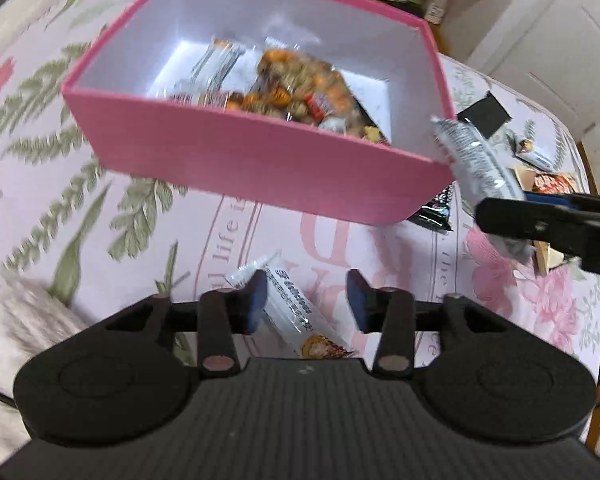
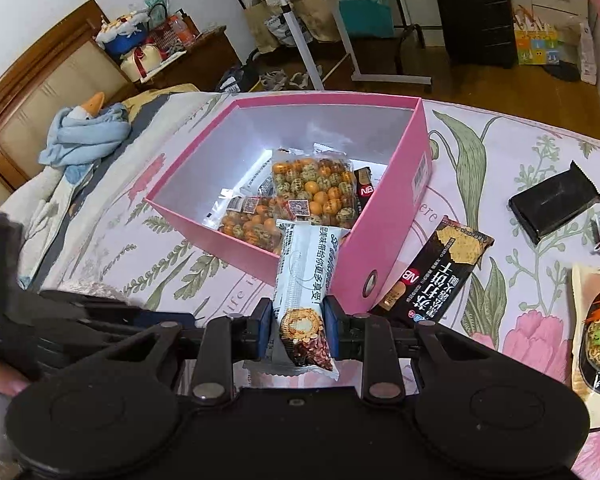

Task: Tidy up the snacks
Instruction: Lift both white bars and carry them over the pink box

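Snack bar [image 2: 304, 300] in a white wrapper is clamped between the blue pads [image 2: 262, 330] of the right gripper [image 2: 298, 330], its far end lying over the near corner of the pink box [image 2: 384, 236]. The box sits on a floral bedspread [image 2: 500, 152] and holds bags of orange and green coated nuts [image 2: 314, 192] and other wrapped snacks. A second white snack bar [image 1: 296, 312] lies on the bedspread just in front of the box, between the parted fingers of the left gripper [image 1: 308, 300]; the pads do not press on it. A black cracker packet [image 2: 436, 272] lies just to the right of the box. A black wrapped block [image 2: 554, 200] lies well to the right of the box.
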